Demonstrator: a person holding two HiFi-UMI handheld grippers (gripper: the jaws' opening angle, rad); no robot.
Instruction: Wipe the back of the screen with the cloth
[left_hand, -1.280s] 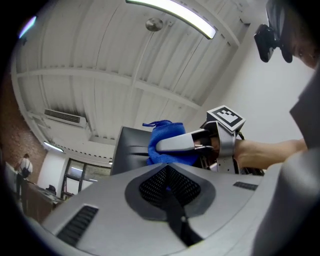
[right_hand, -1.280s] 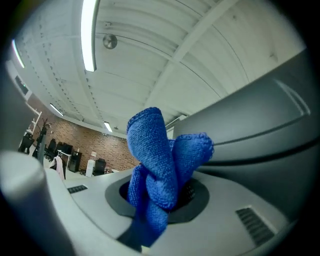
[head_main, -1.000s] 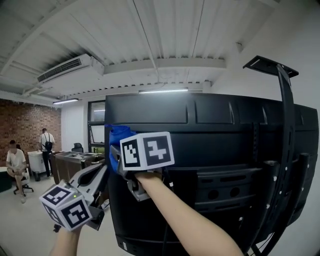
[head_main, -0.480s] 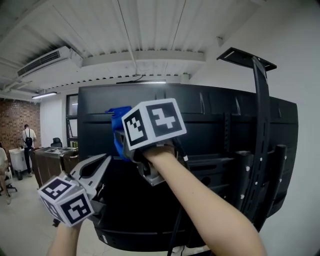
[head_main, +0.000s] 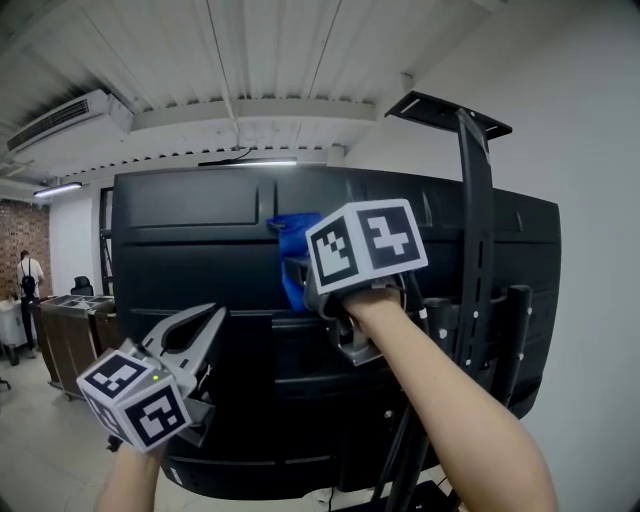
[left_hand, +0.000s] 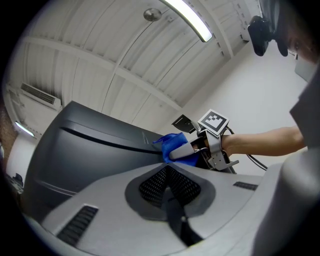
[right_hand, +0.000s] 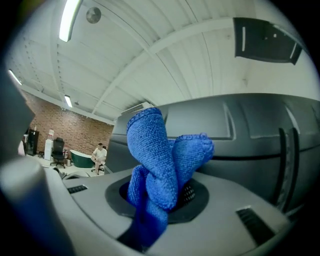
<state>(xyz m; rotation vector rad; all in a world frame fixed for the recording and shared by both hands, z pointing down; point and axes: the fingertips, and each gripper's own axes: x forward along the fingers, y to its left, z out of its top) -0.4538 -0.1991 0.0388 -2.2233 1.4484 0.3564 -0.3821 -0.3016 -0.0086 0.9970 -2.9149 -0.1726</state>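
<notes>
The black back of a large screen (head_main: 200, 260) fills the middle of the head view. My right gripper (head_main: 297, 272) is shut on a blue cloth (head_main: 293, 248) and holds it against the upper middle of the screen's back. In the right gripper view the bunched blue cloth (right_hand: 162, 165) stands up from between the jaws with the screen (right_hand: 250, 135) behind it. My left gripper (head_main: 205, 325) hangs lower left, near the screen's lower panel, jaws closed on nothing. In the left gripper view the cloth (left_hand: 172, 145) and the right gripper (left_hand: 182, 151) show on the screen (left_hand: 85, 150).
A black stand post with a top bracket (head_main: 475, 250) runs up the screen's right side. A white wall (head_main: 590, 150) lies to the right. Far left, a person (head_main: 24, 280) stands by dark cabinets (head_main: 60, 335) in front of a brick wall. Another person (right_hand: 99, 155) sits in the distance.
My right gripper with the blue cloth has slid rightward along the screen's upper back, from its left edge toward the middle. The view has swung left, so the screen sits further right.
</notes>
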